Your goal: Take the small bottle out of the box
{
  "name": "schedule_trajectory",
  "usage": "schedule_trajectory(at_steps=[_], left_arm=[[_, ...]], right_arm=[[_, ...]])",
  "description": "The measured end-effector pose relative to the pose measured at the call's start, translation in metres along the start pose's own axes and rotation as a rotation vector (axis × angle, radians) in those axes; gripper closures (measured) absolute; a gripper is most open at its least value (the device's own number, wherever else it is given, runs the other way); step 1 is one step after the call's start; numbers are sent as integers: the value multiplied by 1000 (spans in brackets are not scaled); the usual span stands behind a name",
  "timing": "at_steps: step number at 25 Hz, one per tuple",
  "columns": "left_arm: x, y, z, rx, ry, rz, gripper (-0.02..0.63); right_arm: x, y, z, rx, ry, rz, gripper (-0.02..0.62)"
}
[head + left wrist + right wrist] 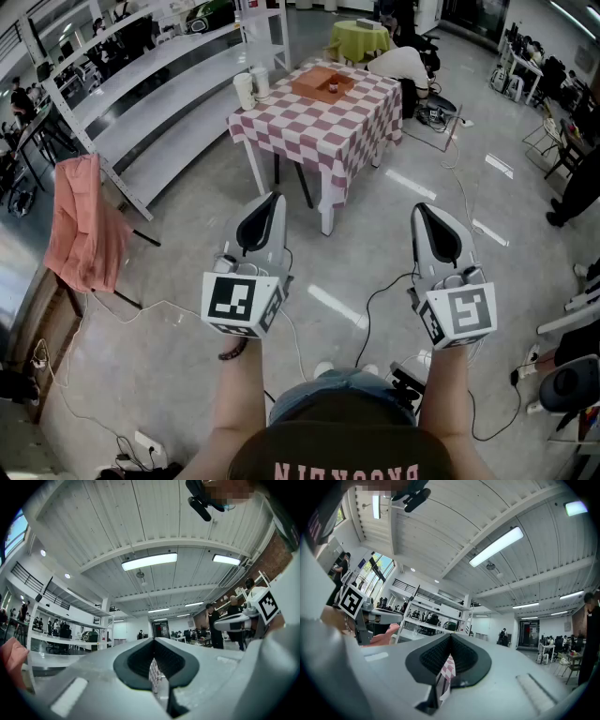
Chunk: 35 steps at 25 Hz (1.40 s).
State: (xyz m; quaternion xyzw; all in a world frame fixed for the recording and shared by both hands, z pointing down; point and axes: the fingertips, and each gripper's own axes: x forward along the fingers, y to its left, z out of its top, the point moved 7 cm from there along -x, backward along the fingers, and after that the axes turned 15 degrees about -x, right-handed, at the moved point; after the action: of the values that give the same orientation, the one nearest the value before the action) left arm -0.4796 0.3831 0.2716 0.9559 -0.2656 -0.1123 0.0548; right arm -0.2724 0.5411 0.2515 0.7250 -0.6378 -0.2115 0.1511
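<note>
Left hand-held gripper (274, 197) and right hand-held gripper (418, 207) clenched, empty; small bottle (332, 88) inside distant box (307, 83)

We look steeply down from head height toward the far checkered table (323, 131), while both gripper views tilt up at the ceiling (140, 522), catching only a sliver of that table.

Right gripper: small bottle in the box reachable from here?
Probably not yet. The right gripper, jaws shut, sits far short of the small bottle in the box on the table. Bare floor between, nothing blocking; stepping closer should fix it.
</note>
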Motion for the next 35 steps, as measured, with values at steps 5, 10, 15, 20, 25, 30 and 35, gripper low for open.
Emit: schedule_trajectory(at_steps=[5, 10, 15, 20, 25, 30, 35], left_arm=[[5, 9, -7, -4, 13, 3, 609], [16, 14, -15, -16, 35, -9, 609], [37, 23, -25, -12, 48, -9, 609], [73, 34, -34, -7, 62, -10, 609], [123, 52, -45, -13, 70, 18, 609], [188, 66, -58, 10, 79, 45, 609], [264, 77, -74, 0, 92, 67, 609]], right_arm=[[11, 9, -7, 6, 19, 24, 596], [21, 12, -13, 2, 37, 43, 597], [42, 4, -29, 51, 10, 24, 595], [77, -14, -50, 76, 11, 26, 595], [121, -40, -78, 88, 12, 39, 595], [173, -82, -112, 102, -6, 51, 595], [229, -125, -147, 105, -4, 76, 595]])
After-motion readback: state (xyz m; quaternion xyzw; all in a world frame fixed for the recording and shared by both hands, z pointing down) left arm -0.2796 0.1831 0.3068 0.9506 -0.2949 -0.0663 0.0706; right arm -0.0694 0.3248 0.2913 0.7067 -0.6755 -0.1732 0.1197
